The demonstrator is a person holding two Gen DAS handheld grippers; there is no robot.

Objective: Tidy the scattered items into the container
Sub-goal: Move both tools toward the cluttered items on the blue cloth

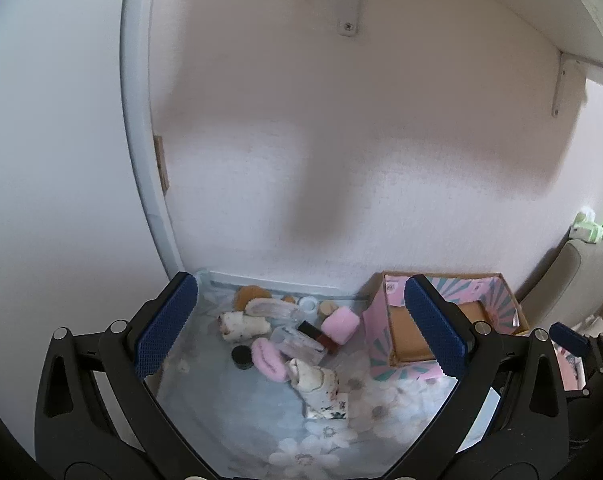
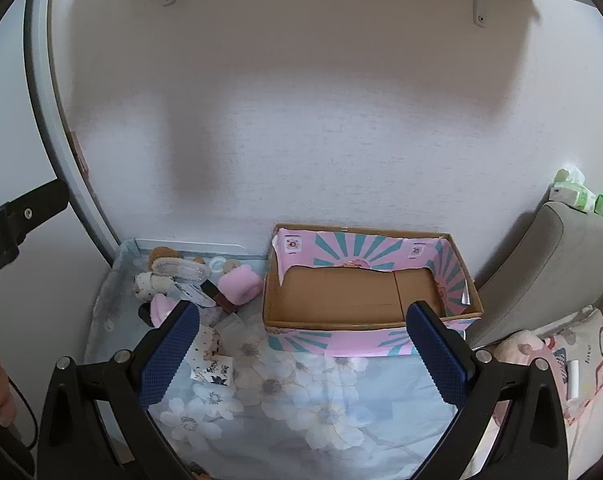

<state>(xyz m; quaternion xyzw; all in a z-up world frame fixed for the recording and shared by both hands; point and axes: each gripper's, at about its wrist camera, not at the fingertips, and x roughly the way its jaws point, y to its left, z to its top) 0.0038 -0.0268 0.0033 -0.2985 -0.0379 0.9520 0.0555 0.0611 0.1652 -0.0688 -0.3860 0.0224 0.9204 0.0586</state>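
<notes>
Currently both grippers are hovering with jaws spread wide, holding nothing. The left gripper is facing the scattered pile directly: the pink cylindrical plush roll is lying at twelve o'clock between its fingers. The open pink-and-teal cardboard box is sitting empty at twelve o'clock of the right gripper, on the floral-print bed sheet. The left appears nearer the items.

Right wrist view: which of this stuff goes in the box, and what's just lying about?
Job:
- cardboard box, nothing in it yet
- pink roll
- pink scrunchie
- rolled spotted cloth
- patterned cloth roll
- clear bottles
- dark red bottle
- black jar

Lying about:
- grey cushion
- green packets
- printed pillow
</notes>
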